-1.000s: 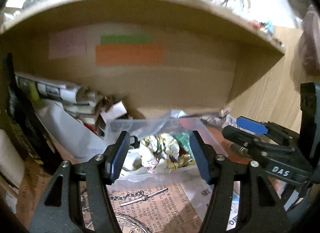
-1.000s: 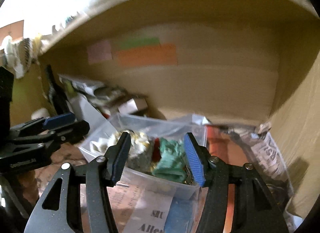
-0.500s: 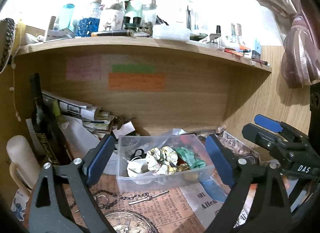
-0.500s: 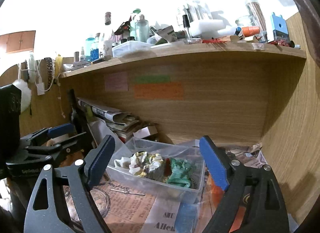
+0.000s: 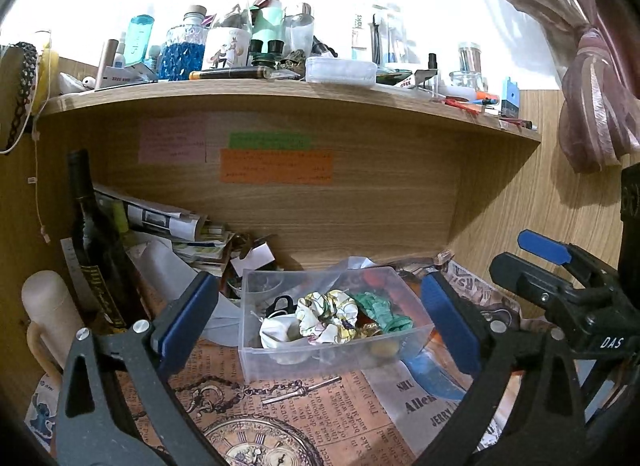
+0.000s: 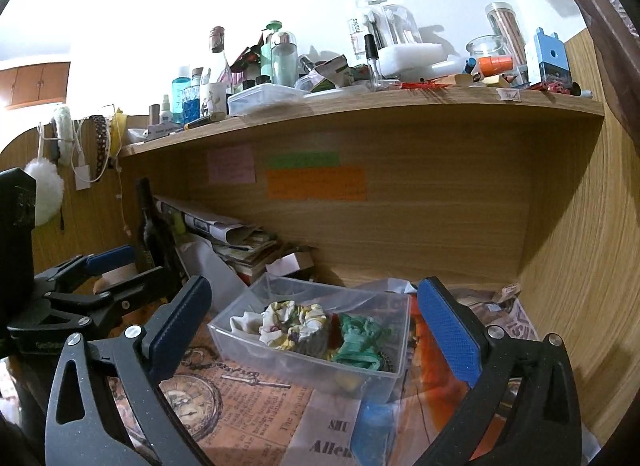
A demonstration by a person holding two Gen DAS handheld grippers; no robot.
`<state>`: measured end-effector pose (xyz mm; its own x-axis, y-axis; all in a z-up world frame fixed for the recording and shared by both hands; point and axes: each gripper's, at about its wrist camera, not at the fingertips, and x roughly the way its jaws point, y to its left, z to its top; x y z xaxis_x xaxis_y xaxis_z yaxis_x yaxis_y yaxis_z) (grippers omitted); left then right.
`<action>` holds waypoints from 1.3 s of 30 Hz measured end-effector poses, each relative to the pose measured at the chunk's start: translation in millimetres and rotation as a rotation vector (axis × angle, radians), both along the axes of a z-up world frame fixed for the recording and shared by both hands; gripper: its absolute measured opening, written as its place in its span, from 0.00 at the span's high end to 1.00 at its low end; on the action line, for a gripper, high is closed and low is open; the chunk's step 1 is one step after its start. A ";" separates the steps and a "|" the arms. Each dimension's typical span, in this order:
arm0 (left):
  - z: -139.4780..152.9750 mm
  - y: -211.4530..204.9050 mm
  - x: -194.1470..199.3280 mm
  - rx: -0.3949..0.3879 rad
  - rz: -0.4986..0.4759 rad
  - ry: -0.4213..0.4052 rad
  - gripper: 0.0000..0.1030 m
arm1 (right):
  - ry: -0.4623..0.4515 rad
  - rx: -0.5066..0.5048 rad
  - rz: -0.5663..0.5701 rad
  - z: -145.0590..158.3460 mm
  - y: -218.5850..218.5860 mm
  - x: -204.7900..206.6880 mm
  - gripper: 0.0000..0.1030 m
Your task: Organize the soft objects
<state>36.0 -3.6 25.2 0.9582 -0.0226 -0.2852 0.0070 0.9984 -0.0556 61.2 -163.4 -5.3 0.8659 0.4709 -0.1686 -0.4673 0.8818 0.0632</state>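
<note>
The left hand-held gripper [image 5: 318, 322] stands with its jaws spread wide, and they have just been opening; nothing is gripped between its blue pads [image 5: 188, 322]. The right hand-held gripper [image 6: 312, 330] is the same: its jaws have just been opening to their widest, and its pads [image 6: 446, 336] press on nothing. Both grippers are apart from the box and touch nothing.

The clear plastic box [image 5: 416, 340] stands on the counter [image 5: 304, 406], near its back edge, under a wooden shelf [image 5: 280, 91]. The counter is covered with printed paper that shows a pocket watch. Inside the box lie the soft objects: a floral scrunchie [image 5: 326, 316] about in the middle, a green scrunchie [image 5: 382, 310] just beside it toward the right wall, and a white cloth piece [image 5: 280, 332] toward the left wall. In the right wrist view the same floral scrunchie [image 6: 294, 326] and green scrunchie [image 6: 358, 340] touch each other in the box [image 6: 280, 362].

At the back left corner of the counter a dark bottle [image 5: 94, 250] stands upright, with a pile of folded newspapers [image 5: 168, 221] beside it. The shelf carries many bottles and jars. On the wooden back wall, pink, green and orange notes [image 5: 276, 165] are stuck.
</note>
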 end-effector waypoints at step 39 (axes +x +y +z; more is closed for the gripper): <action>-4.5 7.8 3.4 -0.005 -0.017 0.013 0.00 | 0.011 0.000 -0.003 -1.5 3.8 -1.2 0.00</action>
